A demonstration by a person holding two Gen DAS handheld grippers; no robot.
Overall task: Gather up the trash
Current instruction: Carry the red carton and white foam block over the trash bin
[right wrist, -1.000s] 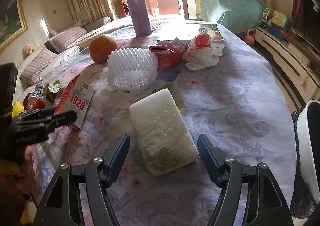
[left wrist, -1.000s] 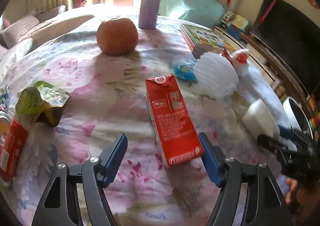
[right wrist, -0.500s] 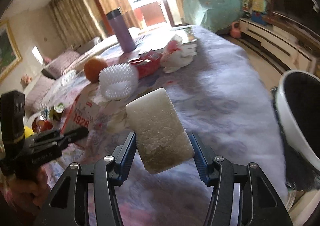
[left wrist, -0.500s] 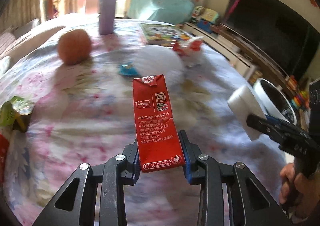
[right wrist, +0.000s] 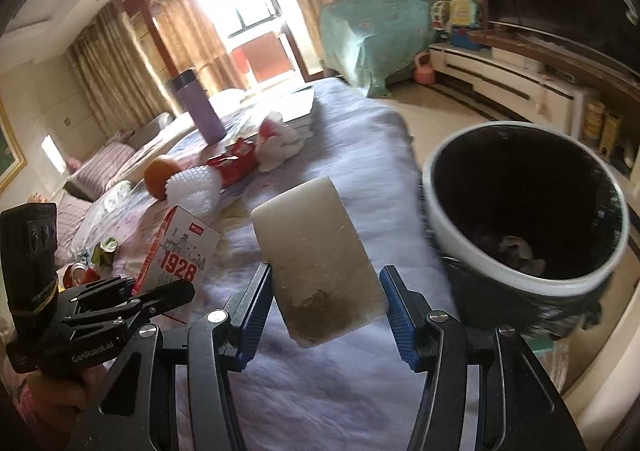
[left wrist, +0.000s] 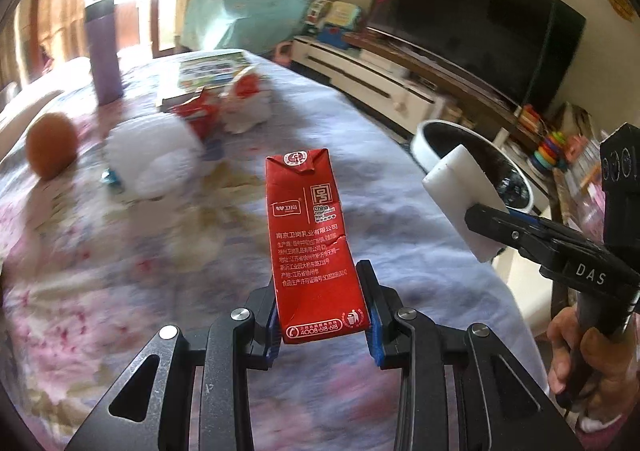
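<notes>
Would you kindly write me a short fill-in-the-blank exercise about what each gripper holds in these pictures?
1. The left gripper is shut on a ____ milk carton.
2. The right gripper clamps a white ____ block.
3. The white-rimmed bin has a ____ interior.
4. The tall purple flask stands ____ on the table.

Missing words: red; foam; black; upright

Daylight floods through the window, blown out white at 11 o'clock in both views. Table surface smeared by motion blur; bin soft-edged. Dark fisheye vignette curves the corners. Room evenly bright, shadows faint.
</notes>
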